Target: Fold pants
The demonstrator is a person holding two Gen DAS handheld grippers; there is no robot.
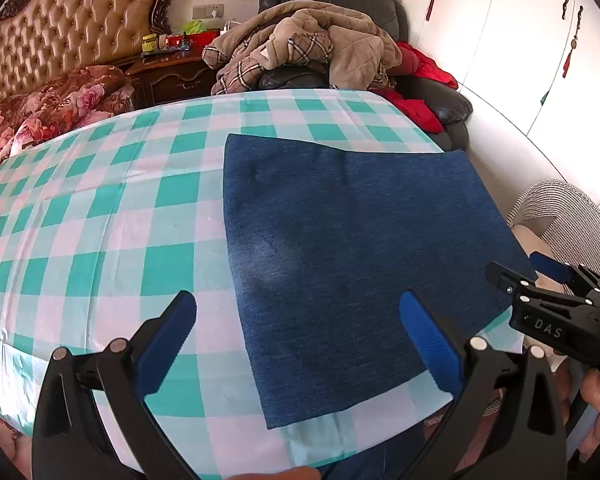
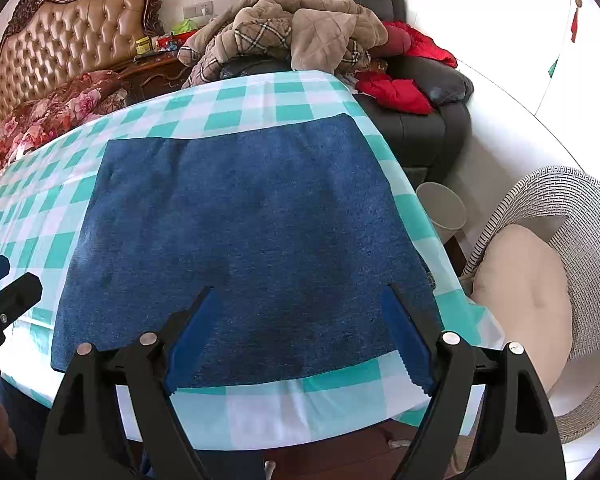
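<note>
The blue pants [image 1: 340,248] lie folded into a flat rectangle on the table with the teal-and-white checked cloth [image 1: 100,220], near its right end. They also show in the right wrist view [image 2: 244,240]. My left gripper [image 1: 300,320] is open and empty, held above the near left part of the pants. My right gripper [image 2: 300,320] is open and empty, held above the near edge of the pants. The right gripper [image 1: 540,280] also shows at the right edge of the left wrist view, beside the pants' right edge, open.
A dark armchair [image 2: 420,120] piled with coats and red clothes stands behind the table. A wicker chair with a cushion [image 2: 540,280] and a pale bin [image 2: 444,208] stand to the right. A bed with a tufted headboard [image 1: 60,40] is at the back left.
</note>
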